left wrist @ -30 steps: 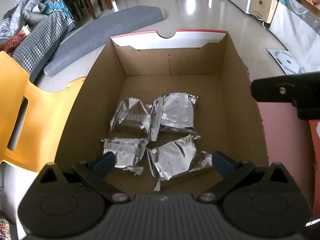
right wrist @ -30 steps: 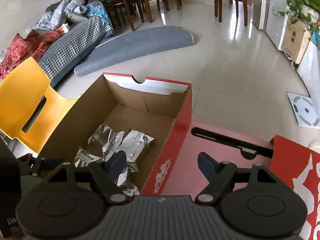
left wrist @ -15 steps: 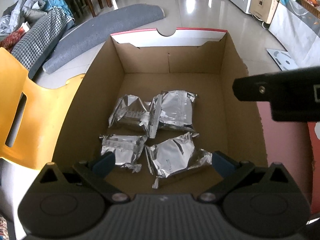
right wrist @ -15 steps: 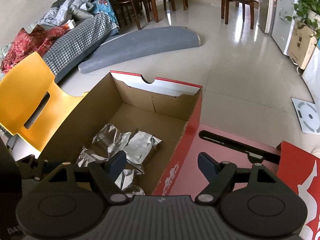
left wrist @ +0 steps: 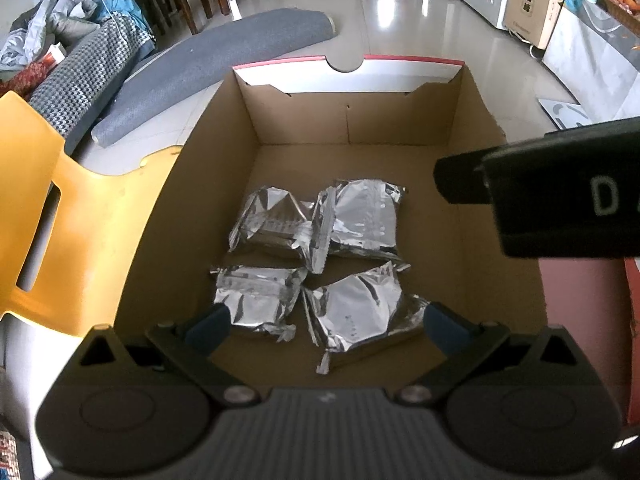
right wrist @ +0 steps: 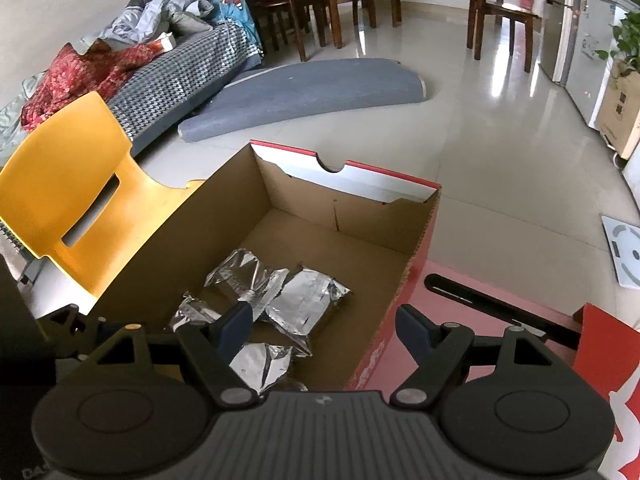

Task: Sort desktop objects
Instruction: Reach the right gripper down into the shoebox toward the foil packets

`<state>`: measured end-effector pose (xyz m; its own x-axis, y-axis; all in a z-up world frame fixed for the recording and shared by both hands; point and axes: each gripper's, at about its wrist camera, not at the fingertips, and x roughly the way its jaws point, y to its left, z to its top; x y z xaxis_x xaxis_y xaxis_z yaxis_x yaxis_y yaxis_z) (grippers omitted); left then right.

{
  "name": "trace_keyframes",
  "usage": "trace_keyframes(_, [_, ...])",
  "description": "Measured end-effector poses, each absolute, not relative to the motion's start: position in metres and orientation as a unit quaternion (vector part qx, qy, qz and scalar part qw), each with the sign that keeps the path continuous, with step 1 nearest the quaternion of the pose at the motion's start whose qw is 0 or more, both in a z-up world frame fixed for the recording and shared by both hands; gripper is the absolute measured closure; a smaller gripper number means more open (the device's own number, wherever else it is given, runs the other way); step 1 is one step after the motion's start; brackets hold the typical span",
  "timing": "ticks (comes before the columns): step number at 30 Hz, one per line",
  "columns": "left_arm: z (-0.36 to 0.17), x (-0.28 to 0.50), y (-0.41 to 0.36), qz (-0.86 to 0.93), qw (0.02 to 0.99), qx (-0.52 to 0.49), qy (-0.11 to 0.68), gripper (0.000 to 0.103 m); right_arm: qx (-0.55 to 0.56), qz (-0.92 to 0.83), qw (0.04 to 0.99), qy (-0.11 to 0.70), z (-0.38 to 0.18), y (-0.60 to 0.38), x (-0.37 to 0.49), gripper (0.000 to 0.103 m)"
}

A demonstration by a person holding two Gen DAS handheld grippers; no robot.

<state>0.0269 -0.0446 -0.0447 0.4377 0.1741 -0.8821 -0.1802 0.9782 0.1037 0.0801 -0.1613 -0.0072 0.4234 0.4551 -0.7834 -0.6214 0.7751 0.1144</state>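
An open cardboard box (left wrist: 460,128) with red outer sides (right wrist: 416,276) holds several silver foil packets (left wrist: 360,216) (right wrist: 304,300) lying flat on its floor. My left gripper (left wrist: 326,322) hovers over the near end of the box, open, with nothing between its blue-tipped fingers. My right gripper (right wrist: 324,326) is open and empty too; it straddles the box's right wall, its left finger over the packets, its right finger over the pink surface. Its black body (left wrist: 560,192) juts in from the right in the left wrist view.
A yellow plastic chair (left wrist: 44,216) (right wrist: 76,184) stands against the box's left side. The box's red lid (right wrist: 608,352) and a black slot in the pink surface (right wrist: 480,300) lie to the right. A grey mat (right wrist: 304,96), piled bedding and wooden chairs sit beyond on the tiled floor.
My right gripper has shifted left toward the box, so more of the box's inside shows in its view and its body reaches further into the left wrist view. The left gripper and packets stayed put.
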Motion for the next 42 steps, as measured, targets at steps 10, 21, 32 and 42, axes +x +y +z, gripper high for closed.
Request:
trace_keyframes(10, [-0.038,0.023,-0.040,0.103,0.856,-0.002,0.507,0.000,-0.121,0.339,0.832,0.422,-0.012,-0.150,0.077,0.024])
trace_keyframes(21, [-0.029,0.019,-0.041,0.096,0.868,0.008,0.487,0.000,-0.160,0.362,0.829,0.395,-0.016,-0.140,0.067,0.024])
trace_keyframes(32, [-0.025,0.017,-0.038,0.097,0.873,0.007,0.478,0.000,-0.157,0.369,0.824,0.400,-0.020,-0.139,0.068,0.024])
trace_keyframes(42, [-0.022,0.014,-0.036,0.094,0.876,0.005,0.473,0.000,-0.149,0.374,0.821,0.405,-0.022,-0.139,0.070,0.024])
